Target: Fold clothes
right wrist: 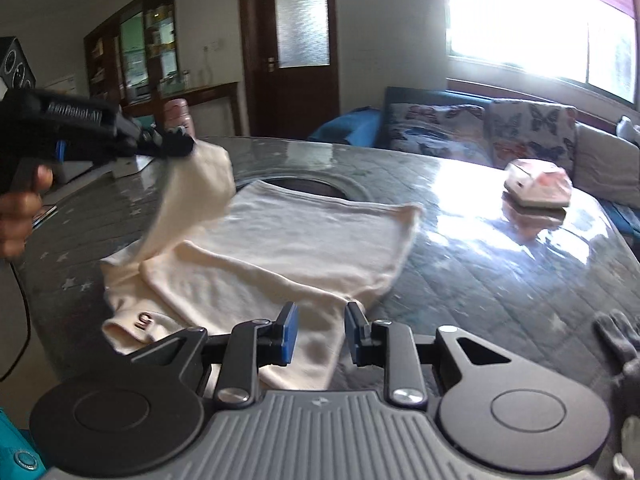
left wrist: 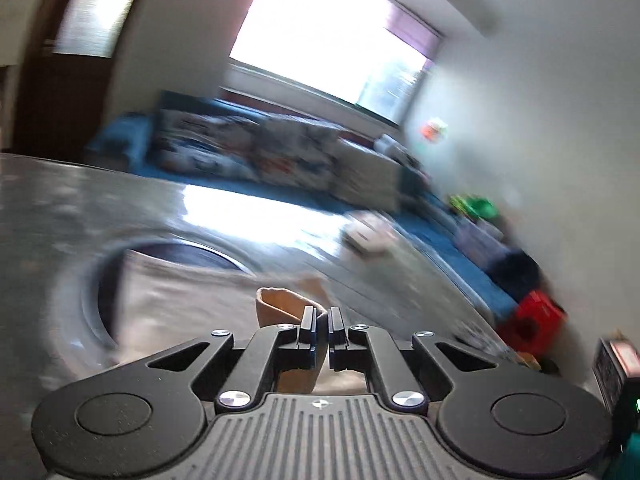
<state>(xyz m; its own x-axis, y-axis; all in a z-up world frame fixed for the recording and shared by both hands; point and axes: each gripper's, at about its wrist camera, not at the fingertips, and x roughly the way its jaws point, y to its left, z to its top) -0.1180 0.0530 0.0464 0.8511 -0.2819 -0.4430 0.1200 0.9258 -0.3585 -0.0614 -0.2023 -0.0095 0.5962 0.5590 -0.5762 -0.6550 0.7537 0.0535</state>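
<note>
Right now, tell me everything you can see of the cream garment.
The cream garment is a soft knit, lying mostly flat on the grey quilted table. One end is lifted, pinched in the left claw. A small dark mark shows on a near fold. The right claw hovers open over its near edge.

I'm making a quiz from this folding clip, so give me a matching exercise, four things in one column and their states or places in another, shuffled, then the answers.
Things:
1. left gripper
2. right gripper
3. garment
4. pink box

States or places:
A. lying mostly flat on the table
B. open, holding nothing
C. on the table's far side, near the sofa
D. shut on a lifted corner of cloth

Pairs: 1-D, 2-B, 3-A, 4-C
</note>
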